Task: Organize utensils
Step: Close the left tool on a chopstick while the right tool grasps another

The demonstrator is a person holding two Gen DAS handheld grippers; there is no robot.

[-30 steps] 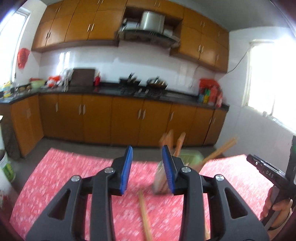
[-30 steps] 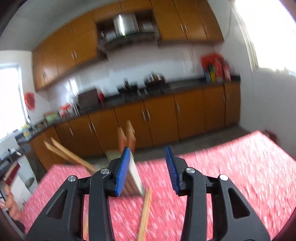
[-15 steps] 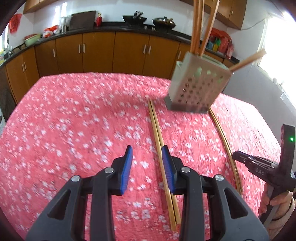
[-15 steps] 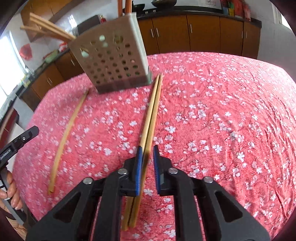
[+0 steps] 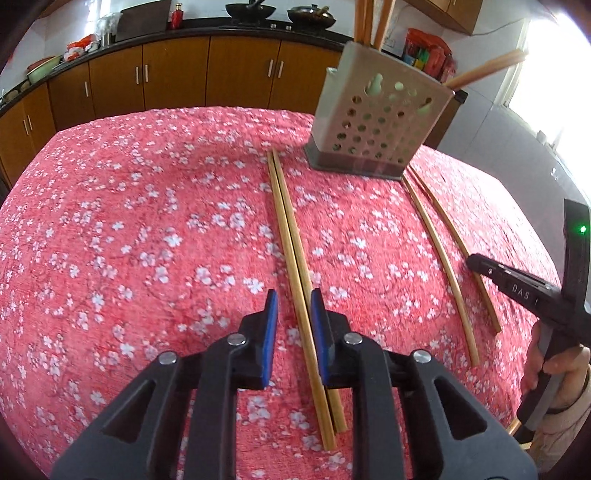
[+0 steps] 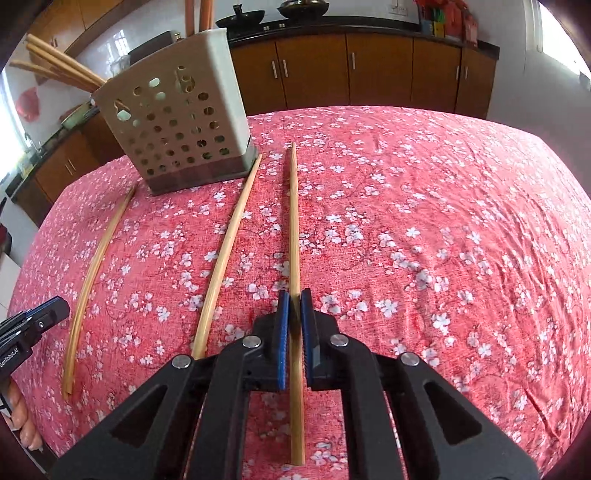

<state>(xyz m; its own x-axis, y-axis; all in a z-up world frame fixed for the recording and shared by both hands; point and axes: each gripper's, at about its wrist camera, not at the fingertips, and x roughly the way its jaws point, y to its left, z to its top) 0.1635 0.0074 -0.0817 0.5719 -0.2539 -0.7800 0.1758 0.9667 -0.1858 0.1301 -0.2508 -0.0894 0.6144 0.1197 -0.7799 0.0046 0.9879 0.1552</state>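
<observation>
On the red floral desk [image 6: 443,221], right gripper [image 6: 294,325] jaws clamp one chopstick [image 6: 293,221] lying flat. Left gripper [image 5: 293,328] jaws part-open, straddling a chopstick pair [image 5: 288,229]. Perforated holder [image 6: 177,125] stands near the desk's far edge.

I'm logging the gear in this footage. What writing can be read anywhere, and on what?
"DAS": white letters on the right claw's black body, left wrist view.
"GenRoboAI": white letters on the left claw's body, right wrist view, small but legible.
Packets on the counter: print too blurred to read.
</observation>
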